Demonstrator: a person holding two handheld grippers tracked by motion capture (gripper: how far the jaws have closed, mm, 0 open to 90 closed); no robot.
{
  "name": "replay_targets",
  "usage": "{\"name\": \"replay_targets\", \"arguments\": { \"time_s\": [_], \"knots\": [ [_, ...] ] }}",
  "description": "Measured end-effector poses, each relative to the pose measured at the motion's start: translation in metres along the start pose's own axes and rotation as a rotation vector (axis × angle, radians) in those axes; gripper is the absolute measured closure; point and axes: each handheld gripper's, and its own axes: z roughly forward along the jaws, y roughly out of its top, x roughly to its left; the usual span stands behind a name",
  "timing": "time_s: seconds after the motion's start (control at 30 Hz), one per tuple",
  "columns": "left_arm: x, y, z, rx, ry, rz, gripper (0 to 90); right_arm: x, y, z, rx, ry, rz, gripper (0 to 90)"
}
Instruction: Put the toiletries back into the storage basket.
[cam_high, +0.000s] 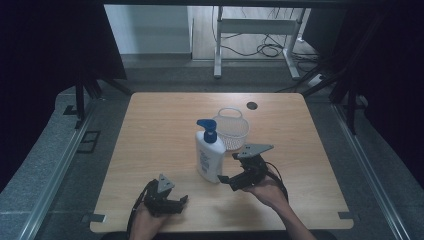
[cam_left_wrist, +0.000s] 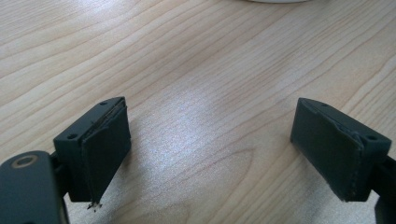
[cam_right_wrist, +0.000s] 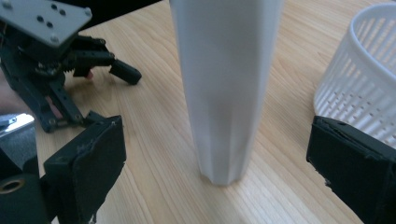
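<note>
Lotion bottle (cam_high: 209, 152) upright beside white basket (cam_high: 232, 128), right gripper (cam_high: 231, 182) jaws spread toward it, left gripper (cam_high: 181, 202) spread, empty

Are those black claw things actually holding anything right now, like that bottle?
Nothing is held. The right gripper is open, its jaws either side of the white plastic pump bottle without touching. The left gripper is open over bare table.

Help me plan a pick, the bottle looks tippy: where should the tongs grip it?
Grip the pump bottle low on its white body, coming level from the right tongs' side. It stands upright, top-heavy with the blue pump, and already sits between those open jaws.
</note>
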Motion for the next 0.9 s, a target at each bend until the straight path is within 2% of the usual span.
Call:
{"name": "replay_targets", "arguments": {
  "time_s": [0.67, 0.9],
  "knots": [
    [0.0, 0.0, 0.0, 0.003, 0.0, 0.005, 11.7, 0.003, 0.031, 0.022, -0.036, 0.01, 0.01, 7.3],
    [0.0, 0.0, 0.0, 0.004, -0.001, 0.007, 11.7, 0.001, 0.037, 0.032, -0.031, -0.002, 0.004, 13.2]
  ]
}}
